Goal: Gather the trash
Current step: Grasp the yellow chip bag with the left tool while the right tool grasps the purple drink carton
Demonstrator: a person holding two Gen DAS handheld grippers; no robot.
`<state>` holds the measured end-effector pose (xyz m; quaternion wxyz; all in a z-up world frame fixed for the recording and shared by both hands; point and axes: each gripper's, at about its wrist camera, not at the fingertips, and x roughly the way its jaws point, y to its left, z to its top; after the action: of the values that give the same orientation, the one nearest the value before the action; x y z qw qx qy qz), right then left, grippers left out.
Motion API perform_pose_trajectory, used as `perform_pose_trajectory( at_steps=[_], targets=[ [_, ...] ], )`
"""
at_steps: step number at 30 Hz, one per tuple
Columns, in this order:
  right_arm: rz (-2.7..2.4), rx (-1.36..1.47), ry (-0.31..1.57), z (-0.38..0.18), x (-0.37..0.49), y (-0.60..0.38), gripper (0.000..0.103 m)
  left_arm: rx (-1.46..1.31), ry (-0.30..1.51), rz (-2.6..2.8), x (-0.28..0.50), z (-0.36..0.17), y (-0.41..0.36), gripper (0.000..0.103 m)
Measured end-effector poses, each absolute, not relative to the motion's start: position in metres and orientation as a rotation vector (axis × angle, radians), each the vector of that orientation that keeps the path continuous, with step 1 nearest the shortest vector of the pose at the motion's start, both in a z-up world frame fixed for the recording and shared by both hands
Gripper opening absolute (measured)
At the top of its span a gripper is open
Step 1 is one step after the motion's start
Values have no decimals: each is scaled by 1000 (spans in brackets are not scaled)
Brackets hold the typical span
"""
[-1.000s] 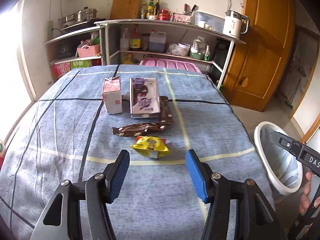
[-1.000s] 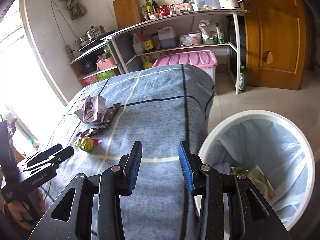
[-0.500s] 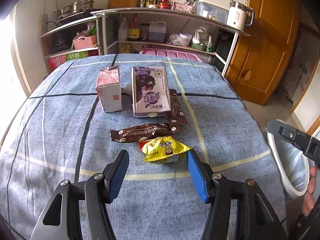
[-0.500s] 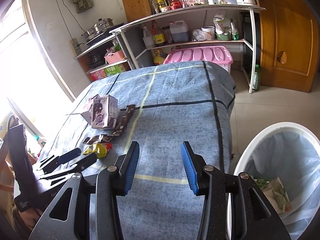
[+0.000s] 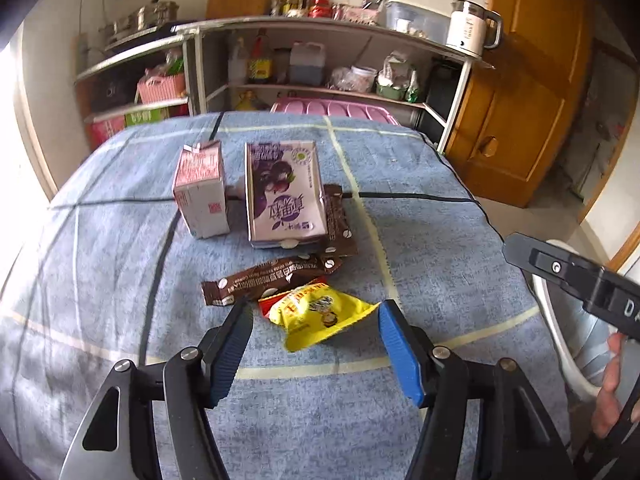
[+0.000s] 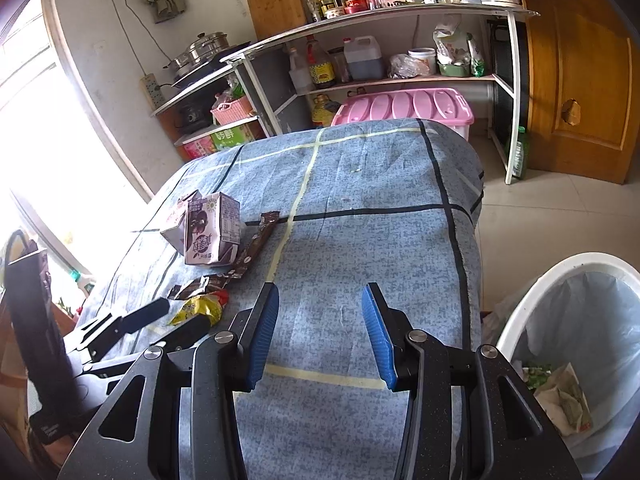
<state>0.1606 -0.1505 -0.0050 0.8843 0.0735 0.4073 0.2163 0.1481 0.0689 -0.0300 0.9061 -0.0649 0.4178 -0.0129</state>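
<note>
A yellow snack wrapper (image 5: pixel 320 315) lies on the blue cloth between the fingertips of my open left gripper (image 5: pixel 314 322); it also shows in the right wrist view (image 6: pixel 199 309). Behind it lie a brown wrapper (image 5: pixel 272 280), a second brown wrapper (image 5: pixel 339 220), a purple carton (image 5: pixel 283 190) and a pink carton (image 5: pixel 200 194). My right gripper (image 6: pixel 320 310) is open and empty above the table's right part. A white trash bin (image 6: pixel 576 364) with a liner stands on the floor at the right and holds some trash.
The table (image 5: pixel 420 224) has a blue checked cloth. Shelves (image 5: pixel 320 60) with bottles, jars and a kettle stand behind it. A pink storage box (image 6: pixel 404 106) sits under the shelves. A wooden door (image 5: pixel 532 92) is at the right.
My left gripper has moved forward and down so the yellow wrapper now sits between its fingers. My right gripper has swung left, away from the bin, over the table.
</note>
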Motion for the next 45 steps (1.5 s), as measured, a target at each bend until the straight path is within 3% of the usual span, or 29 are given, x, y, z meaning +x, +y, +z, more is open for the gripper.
perform_pose_trajectory(
  at_steps=[8, 11, 18, 30, 34, 45],
  targets=[
    [468, 138, 860, -9, 165, -139, 44, -185, 877, 13, 159, -39, 78, 65],
    [474, 126, 865, -10, 169, -134, 44, -185, 883, 11, 156, -42, 81, 50],
    [520, 103, 874, -11, 182, -105, 44, -212, 868, 6, 145, -41, 97, 39],
    [616, 73, 871, -16, 199, -37, 45, -257, 860, 55, 127, -43, 138, 38],
    [641, 81, 866, -18, 205, -19, 60, -271, 859, 77, 123, -44, 152, 38],
    [576, 19, 886, -34, 223, 12, 61, -325, 861, 71, 125, -48, 172, 38]
  ],
)
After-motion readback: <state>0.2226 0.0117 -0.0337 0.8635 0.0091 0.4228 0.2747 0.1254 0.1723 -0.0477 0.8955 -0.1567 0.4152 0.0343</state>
